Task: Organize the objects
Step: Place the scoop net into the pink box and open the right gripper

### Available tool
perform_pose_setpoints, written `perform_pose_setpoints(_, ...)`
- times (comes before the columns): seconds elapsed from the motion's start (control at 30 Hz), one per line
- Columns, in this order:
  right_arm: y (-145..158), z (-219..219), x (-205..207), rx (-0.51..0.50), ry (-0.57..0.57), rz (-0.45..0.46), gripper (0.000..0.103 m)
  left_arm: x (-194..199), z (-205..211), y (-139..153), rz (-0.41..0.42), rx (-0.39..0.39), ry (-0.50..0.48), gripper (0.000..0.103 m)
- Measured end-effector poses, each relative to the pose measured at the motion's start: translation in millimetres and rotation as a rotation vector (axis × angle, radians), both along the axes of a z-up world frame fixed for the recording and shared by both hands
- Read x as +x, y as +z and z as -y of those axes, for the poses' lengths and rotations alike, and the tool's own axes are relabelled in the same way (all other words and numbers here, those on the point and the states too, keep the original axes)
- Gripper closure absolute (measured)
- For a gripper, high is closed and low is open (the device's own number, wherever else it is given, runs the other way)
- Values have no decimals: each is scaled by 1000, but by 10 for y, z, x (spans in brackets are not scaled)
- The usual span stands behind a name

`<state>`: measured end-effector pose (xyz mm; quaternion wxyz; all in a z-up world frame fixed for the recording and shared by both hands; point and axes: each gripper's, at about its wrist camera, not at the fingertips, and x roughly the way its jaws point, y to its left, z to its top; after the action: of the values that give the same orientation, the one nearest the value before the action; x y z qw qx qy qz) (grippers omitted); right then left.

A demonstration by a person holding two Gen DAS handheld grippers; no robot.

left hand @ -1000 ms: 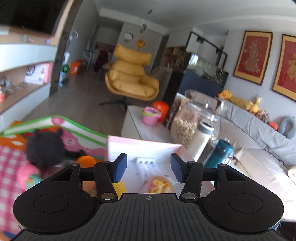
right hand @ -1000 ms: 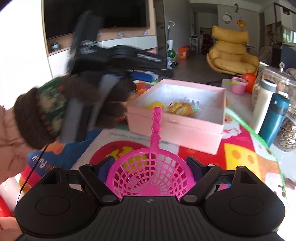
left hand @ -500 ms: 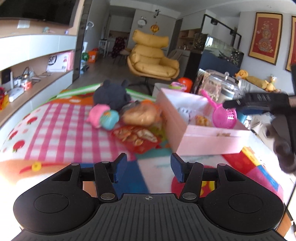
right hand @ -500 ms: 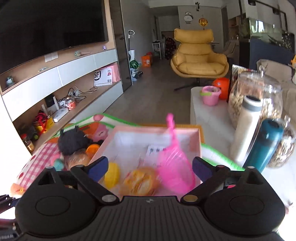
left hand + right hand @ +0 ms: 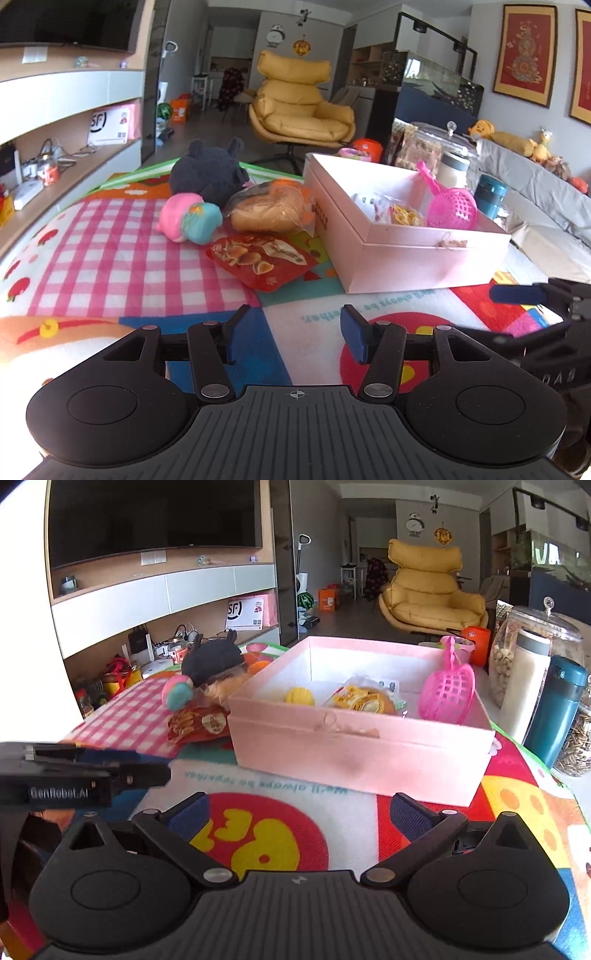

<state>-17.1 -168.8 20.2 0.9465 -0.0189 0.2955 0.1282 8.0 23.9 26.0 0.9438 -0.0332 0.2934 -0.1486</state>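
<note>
yellow armchair (image 5: pixel 301 107) | TV (image 5: pixel 155 517) | wall clock (image 5: pixel 414 524) | teal bottle (image 5: pixel 556 709)

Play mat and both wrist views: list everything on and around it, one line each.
pink cardboard box: 1, pink, on mat
pink plastic sieve scoop: 1, pink, in box, right side
yellow round toy: 1, yellow, in box
wrapped bun packet: 1, orange-yellow, in box
dark grey plush toy: 1, left of box
pink-teal squishy toy: 1, on checks
bagged bread: 1, tan, beside box
red snack packet: 1, on mat
teal flask: 1, right of box
left gripper: open, empty
right gripper: open, empty
</note>
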Motion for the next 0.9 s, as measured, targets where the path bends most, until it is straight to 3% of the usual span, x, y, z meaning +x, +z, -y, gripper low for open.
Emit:
perform_pose_setpoints(0.13, 15, 21, -70, 16, 1, 26, 0, 109, 29, 28, 15, 17, 22, 47)
perform_pose_setpoints(0.27, 26, -15, -115, -2, 22, 45, 0, 317, 49, 96, 59, 102, 43, 46)
perform_pose_setpoints(0.37, 21, -74, -165, -28, 33, 69, 0, 535, -53, 216, 73, 68, 51, 46)
perform_pose_setpoints(0.53, 19, -117, -196, -51, 50, 84, 0, 1048, -163, 158, -48, 30, 4, 47)
perform_pose_setpoints(0.67, 16, -73, -199, -24, 54, 70, 0, 1237, -191, 30, -103, -18, -7, 47)
perform_pose_setpoints(0.8, 6, -24, -144, 9, 43, 41, 0, 1149, -175, -47, -111, -23, -49, 47)
perform_pose_setpoints(0.9, 5, 8, -135, 29, 34, 38, 0, 977, -170, -42, -130, -46, -178, 42)
